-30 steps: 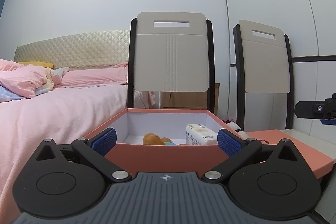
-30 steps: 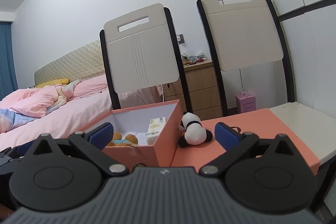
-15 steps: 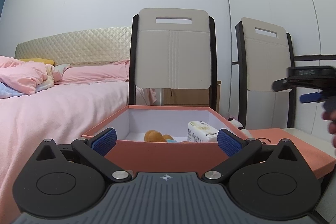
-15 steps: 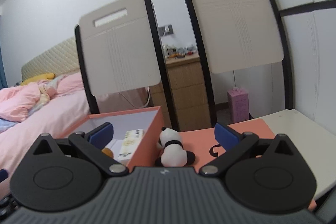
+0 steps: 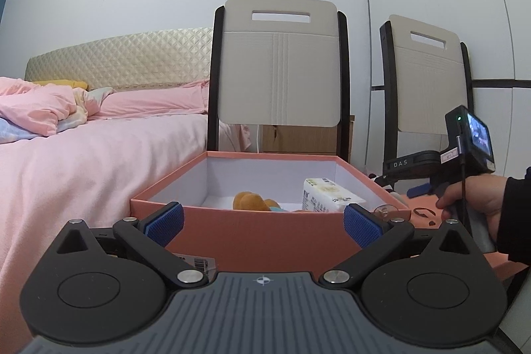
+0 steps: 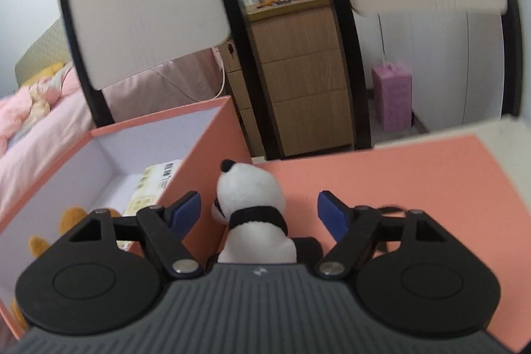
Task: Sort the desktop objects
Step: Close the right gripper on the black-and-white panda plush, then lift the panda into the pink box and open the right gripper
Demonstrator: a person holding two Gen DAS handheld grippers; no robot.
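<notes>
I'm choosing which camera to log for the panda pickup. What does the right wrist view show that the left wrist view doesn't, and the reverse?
Only the right wrist view shows the panda plush between the open right gripper's fingers, a wooden drawer unit and a pink carton.

Only the left wrist view shows the open left gripper facing the box's near wall, and the person's right hand.

Both show the salmon box, the tissue pack and the brown plush inside it.
</notes>
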